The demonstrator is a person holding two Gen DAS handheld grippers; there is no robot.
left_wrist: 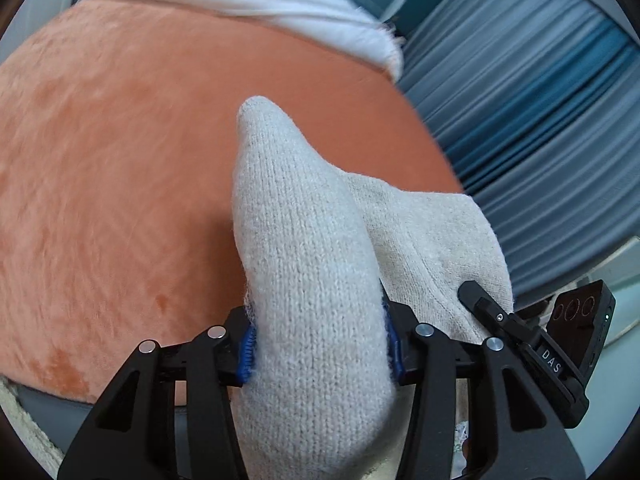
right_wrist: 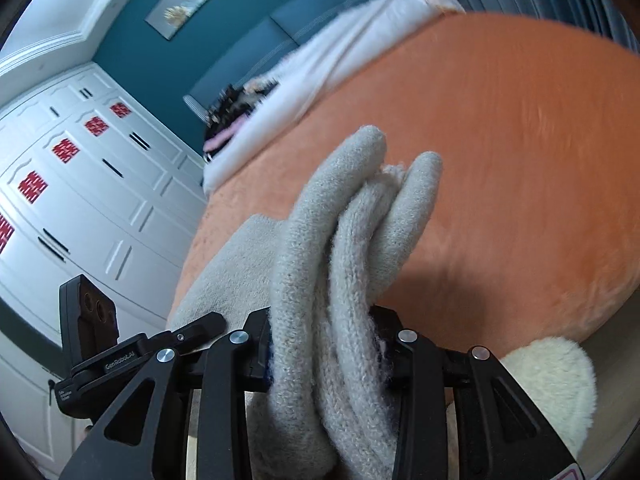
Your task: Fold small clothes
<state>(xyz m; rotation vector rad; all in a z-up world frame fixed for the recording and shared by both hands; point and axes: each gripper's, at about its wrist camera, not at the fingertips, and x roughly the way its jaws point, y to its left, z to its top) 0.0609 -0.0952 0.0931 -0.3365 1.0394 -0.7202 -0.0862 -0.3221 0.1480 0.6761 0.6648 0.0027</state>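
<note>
Clamped in the left gripper [left_wrist: 320,344]: one pale knitted sock [left_wrist: 304,248], raised above an orange blanket [left_wrist: 120,140], its far end caught by the right gripper [right_wrist: 320,344], clenched on bunched folds of the same sock. Behind, one white cover [left_wrist: 248,4], blue curtains [left_wrist: 540,100], white cupboards [right_wrist: 92,184]. No containers in sight.
</note>
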